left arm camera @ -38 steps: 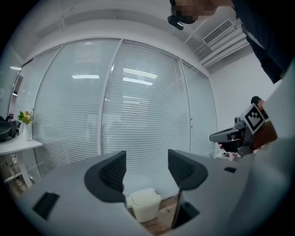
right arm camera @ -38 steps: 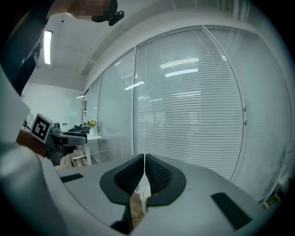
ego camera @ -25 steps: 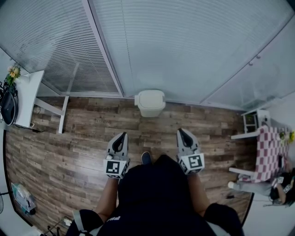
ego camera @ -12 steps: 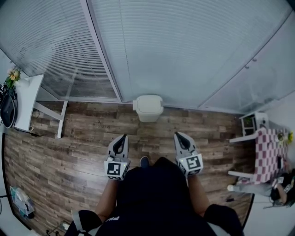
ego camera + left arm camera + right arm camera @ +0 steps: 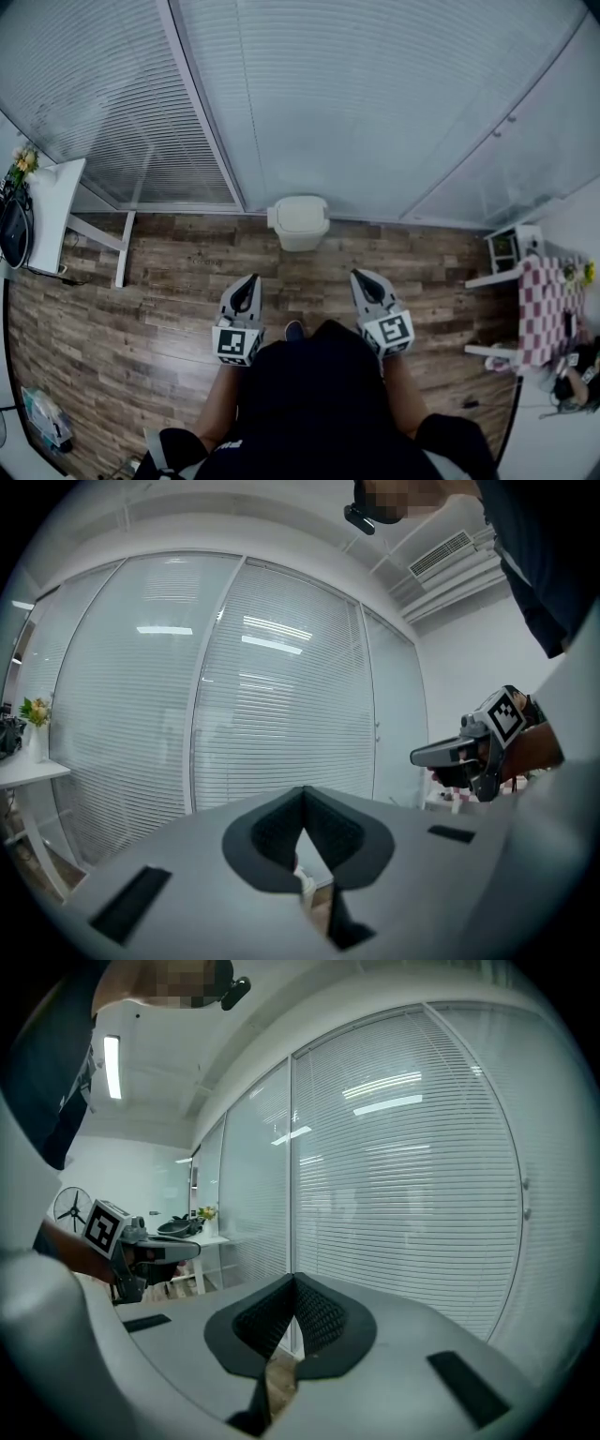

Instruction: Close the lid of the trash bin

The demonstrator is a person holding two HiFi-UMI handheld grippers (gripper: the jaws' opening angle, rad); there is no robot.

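Note:
The cream trash bin [image 5: 298,221] stands on the wooden floor against the glass wall with blinds, straight ahead in the head view. Its lid seems to lie flat on top. My left gripper [image 5: 247,285] and right gripper [image 5: 362,279] are held side by side at waist height, both pointing toward the bin and well short of it. In the left gripper view the left gripper [image 5: 302,794] has its jaws together with nothing between them. The right gripper [image 5: 293,1281] looks the same in its own view. Each gripper also shows in the other's view.
A white table [image 5: 52,211] with flowers and a black bag stands at the left. At the right stand a white table with a checked cloth [image 5: 542,309] and another person [image 5: 569,380]. My shoe [image 5: 294,329] shows between the grippers.
The bin has slid a little lower and looks smaller in the head view. Both grippers keep about the same place and stay shut.

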